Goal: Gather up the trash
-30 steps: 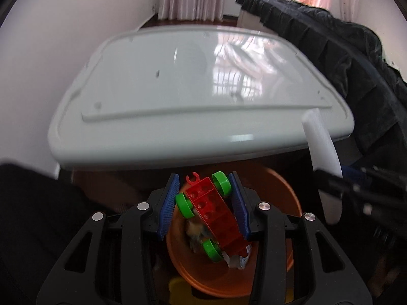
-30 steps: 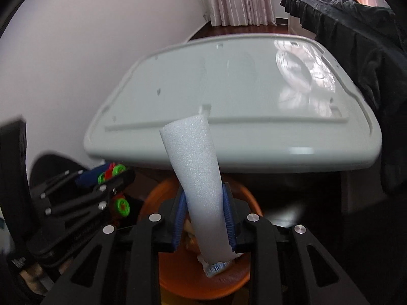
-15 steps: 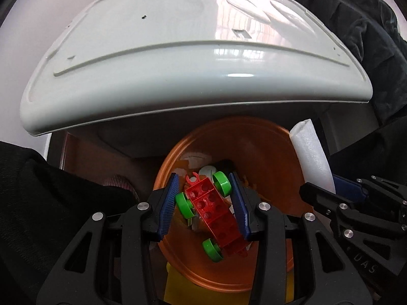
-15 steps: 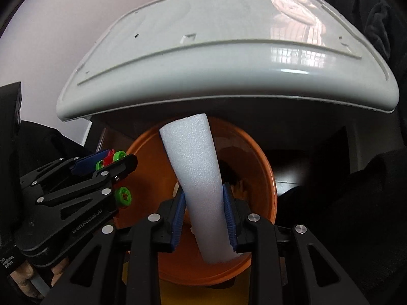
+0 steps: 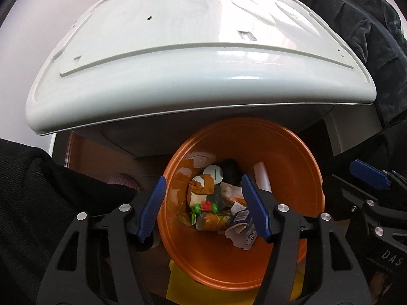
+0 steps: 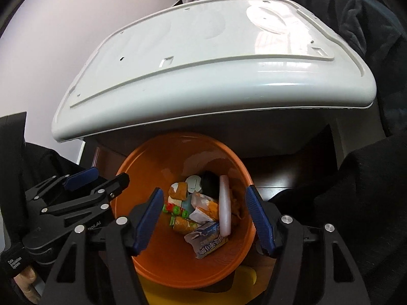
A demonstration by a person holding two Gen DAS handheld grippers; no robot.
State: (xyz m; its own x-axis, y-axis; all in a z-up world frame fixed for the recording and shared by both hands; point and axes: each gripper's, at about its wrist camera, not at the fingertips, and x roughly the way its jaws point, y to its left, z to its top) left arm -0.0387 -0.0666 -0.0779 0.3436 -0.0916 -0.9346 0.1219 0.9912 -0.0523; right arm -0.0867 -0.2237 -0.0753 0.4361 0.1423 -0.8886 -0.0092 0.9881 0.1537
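An orange trash bin (image 5: 292, 167) stands under a white table and holds several pieces of trash. The red and green toy car (image 5: 205, 207) lies among them, also in the right wrist view (image 6: 175, 209). The white foam tube (image 6: 225, 203) leans inside the bin (image 6: 142, 160), partly seen in the left wrist view (image 5: 262, 175). My left gripper (image 5: 203, 207) is open and empty over the bin's left side. My right gripper (image 6: 204, 216) is open and empty over the bin. Each gripper shows in the other's view.
The white table top (image 5: 178, 58) overhangs the bin's far rim (image 6: 216, 56). Dark cloth (image 5: 356, 20) hangs at the right. A yellow object (image 5: 178, 284) sits by the bin's base. Dark sleeves fill both lower sides.
Both grippers opened. The toy car dropped from the left gripper and the foam tube from the right into the bin. Both grippers tilted further down over the bin.
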